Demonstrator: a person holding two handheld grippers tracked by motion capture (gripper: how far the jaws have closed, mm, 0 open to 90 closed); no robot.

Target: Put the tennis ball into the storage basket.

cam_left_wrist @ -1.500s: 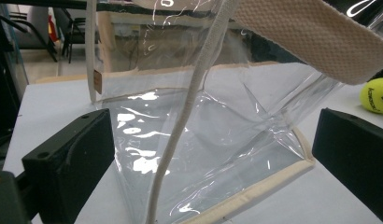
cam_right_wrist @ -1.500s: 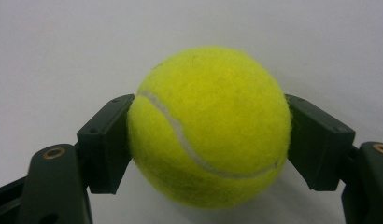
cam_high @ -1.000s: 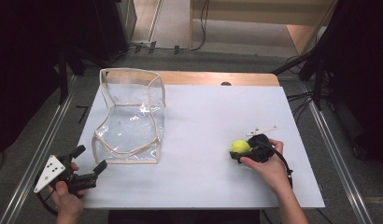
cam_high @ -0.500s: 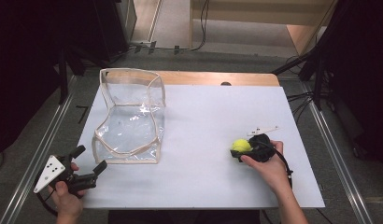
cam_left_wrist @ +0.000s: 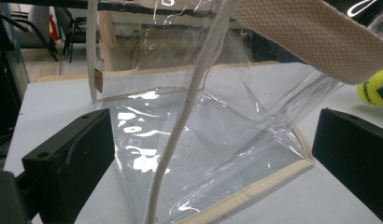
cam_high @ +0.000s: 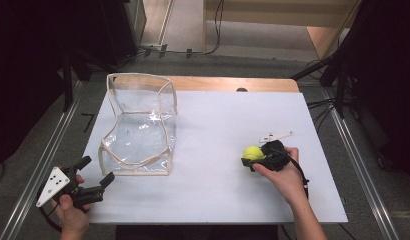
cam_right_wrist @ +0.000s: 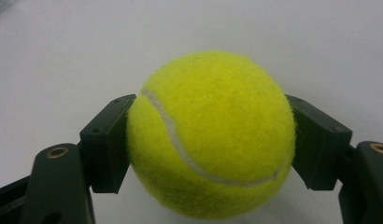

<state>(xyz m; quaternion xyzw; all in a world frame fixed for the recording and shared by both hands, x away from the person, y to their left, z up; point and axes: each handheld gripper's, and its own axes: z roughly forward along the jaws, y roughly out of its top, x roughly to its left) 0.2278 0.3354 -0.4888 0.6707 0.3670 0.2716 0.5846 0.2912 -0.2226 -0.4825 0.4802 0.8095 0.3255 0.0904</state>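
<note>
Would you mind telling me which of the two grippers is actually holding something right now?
The right gripper: its fingers press both sides of the yellow tennis ball. The left gripper stands open, its fingers apart before the clear bag without gripping it.

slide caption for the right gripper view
Right gripper fingers clamp a yellow tennis ball over the white table.

1. The left gripper (cam_high: 95, 172) is black, with a grey three-cornered plate (cam_high: 52, 186) marked by black dots.
2. The right gripper (cam_high: 253, 160) is black, with a trailing black cable (cam_high: 298, 170).
3. The blocky jaws show small screw holes.
</note>
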